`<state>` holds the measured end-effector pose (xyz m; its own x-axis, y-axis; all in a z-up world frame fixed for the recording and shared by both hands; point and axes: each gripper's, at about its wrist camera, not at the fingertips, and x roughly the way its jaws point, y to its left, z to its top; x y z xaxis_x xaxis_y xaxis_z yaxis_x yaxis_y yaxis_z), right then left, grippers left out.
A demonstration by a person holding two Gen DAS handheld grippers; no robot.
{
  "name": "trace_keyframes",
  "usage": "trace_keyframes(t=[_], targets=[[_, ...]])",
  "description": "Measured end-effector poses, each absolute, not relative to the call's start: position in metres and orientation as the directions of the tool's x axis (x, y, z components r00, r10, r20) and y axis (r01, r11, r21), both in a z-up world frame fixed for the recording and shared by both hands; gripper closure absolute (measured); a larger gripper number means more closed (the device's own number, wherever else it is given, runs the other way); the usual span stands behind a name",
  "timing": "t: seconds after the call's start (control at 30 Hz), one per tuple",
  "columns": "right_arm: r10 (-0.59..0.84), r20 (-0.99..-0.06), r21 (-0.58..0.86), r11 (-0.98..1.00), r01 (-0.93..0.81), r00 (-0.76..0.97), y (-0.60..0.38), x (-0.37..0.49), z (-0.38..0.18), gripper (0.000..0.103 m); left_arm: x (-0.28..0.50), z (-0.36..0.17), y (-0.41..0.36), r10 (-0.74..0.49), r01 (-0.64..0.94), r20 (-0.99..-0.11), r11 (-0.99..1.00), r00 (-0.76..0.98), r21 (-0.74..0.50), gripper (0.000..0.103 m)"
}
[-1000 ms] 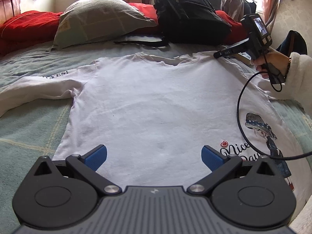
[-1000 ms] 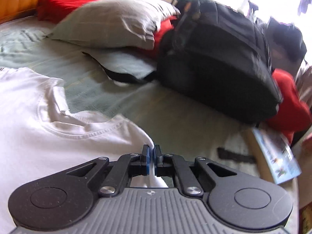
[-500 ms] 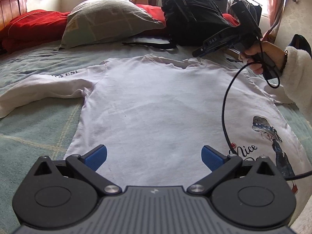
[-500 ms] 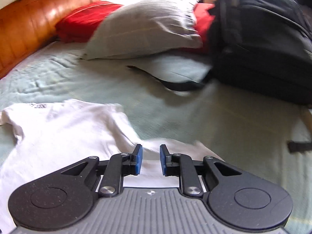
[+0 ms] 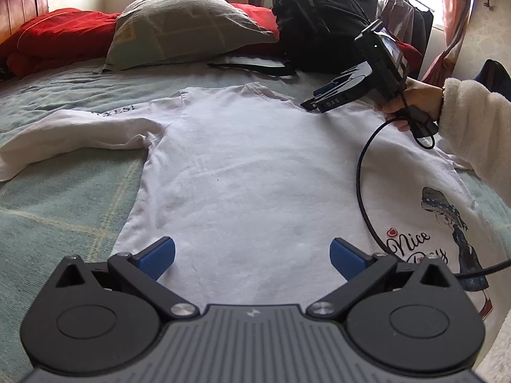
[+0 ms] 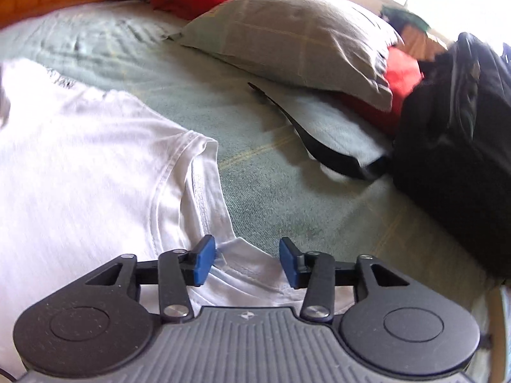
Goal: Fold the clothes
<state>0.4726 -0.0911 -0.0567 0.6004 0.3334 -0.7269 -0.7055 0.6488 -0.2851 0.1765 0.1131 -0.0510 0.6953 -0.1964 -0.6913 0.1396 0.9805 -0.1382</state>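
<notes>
One white T-shirt (image 5: 242, 172) lies flat on the bed (image 5: 64, 210) before one pillow (image 5: 185, 25) and one backpack (image 5: 319, 19). The left claw (image 5: 252, 255) hovers wide open and empty over the hem. The right claw (image 6: 246, 261), tilted down at the collar, has just been opening, fabric between its parted jaws.

**What you have on the bed, counted**

You have one white T-shirt (image 5: 242, 172) spread flat, with two sleeves showing: one long at the left, one at the right under your arm. You hold two grippers, the left gripper (image 5: 252, 255) near and the right gripper (image 5: 311, 103) at the far right. Each has two blue pads. At the far side you have one grey pillow (image 5: 188, 28), one black backpack (image 5: 319, 22) to its right, and one red blanket (image 5: 54, 38) behind them. One black cable (image 5: 361, 172) crosses the shirt.
</notes>
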Motion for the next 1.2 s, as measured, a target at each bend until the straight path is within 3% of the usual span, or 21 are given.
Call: trace_keyframes(t=[0.03,0.1,0.13,0.17,0.27,0.33,0.43,0.5,0.57,0.7,0.77,0.97,1.1,1.2], targets=[[0.335,-0.731,-0.282,0.646,-0.71,0.595,-0.09,0.474,-0.057,0.051,0.176,-0.051,0.113,-0.198,0.141,-0.691,0.98,0.695,-0.14,0.001],[0.354,-0.746,-0.252,0.634,-0.731,0.564,-0.089,0.476,-0.056,0.064,0.175,-0.052,0.114,-0.198,0.139,-0.691,0.98,0.695,-0.141,0.001],[0.372,-0.756,-0.225,0.625,-0.748,0.538,-0.089,0.476,-0.054,0.089,0.175,-0.052,0.114,-0.197,0.137,-0.691,0.98,0.695,-0.142,0.001],[0.361,-0.746,-0.256,0.62,-0.742,0.559,-0.086,0.475,-0.054,0.094,0.175,-0.052,0.115,-0.195,0.134,-0.691,0.981,0.696,-0.142,0.001],[0.309,-0.693,-0.343,0.652,-0.676,0.651,-0.078,0.478,-0.055,0.098,0.174,-0.051,0.115,-0.194,0.133,-0.689,0.981,0.699,-0.142,0.001],[0.276,-0.673,-0.309,0.738,-0.6,0.686,-0.082,0.493,-0.049,0.098,0.173,-0.049,0.114,-0.198,0.136,-0.686,0.98,0.7,-0.143,0.001],[0.285,-0.686,-0.185,0.821,-0.54,0.669,-0.095,0.506,-0.035,0.089,0.17,-0.047,0.115,-0.202,0.142,-0.679,0.979,0.706,-0.143,0.001],[0.329,-0.696,-0.079,0.849,-0.523,0.638,-0.109,0.5,-0.02,0.076,0.171,-0.048,0.116,-0.201,0.138,-0.677,0.98,0.708,-0.147,0.001],[0.349,-0.726,0.01,0.866,-0.499,0.592,-0.121,0.492,-0.013,0.048,0.173,-0.049,0.118,-0.197,0.132,-0.679,0.98,0.707,-0.147,0.001],[0.333,-0.806,0.102,0.892,-0.44,0.49,-0.135,0.485,-0.024,0.048,0.177,-0.054,0.117,-0.208,0.14,-0.686,0.978,0.697,-0.154,0.001],[0.261,-0.823,0.036,0.911,-0.412,0.505,-0.13,0.491,-0.042,0.048,0.178,-0.057,0.116,-0.208,0.136,-0.692,0.978,0.691,-0.158,0.001],[0.225,-0.773,-0.002,0.934,-0.357,0.593,-0.116,0.525,-0.052,0.044,0.18,-0.06,0.119,-0.202,0.119,-0.699,0.979,0.686,-0.166,0.001],[0.263,-0.747,0.051,0.939,-0.341,0.61,-0.132,0.517,-0.032,0.042,0.18,-0.057,0.12,-0.206,0.136,-0.708,0.979,0.676,-0.155,0.001],[0.277,-0.721,0.054,0.936,-0.348,0.635,-0.147,0.487,-0.011,0.02,0.185,-0.051,0.12,-0.194,0.156,-0.719,0.98,0.667,-0.12,0.001]])
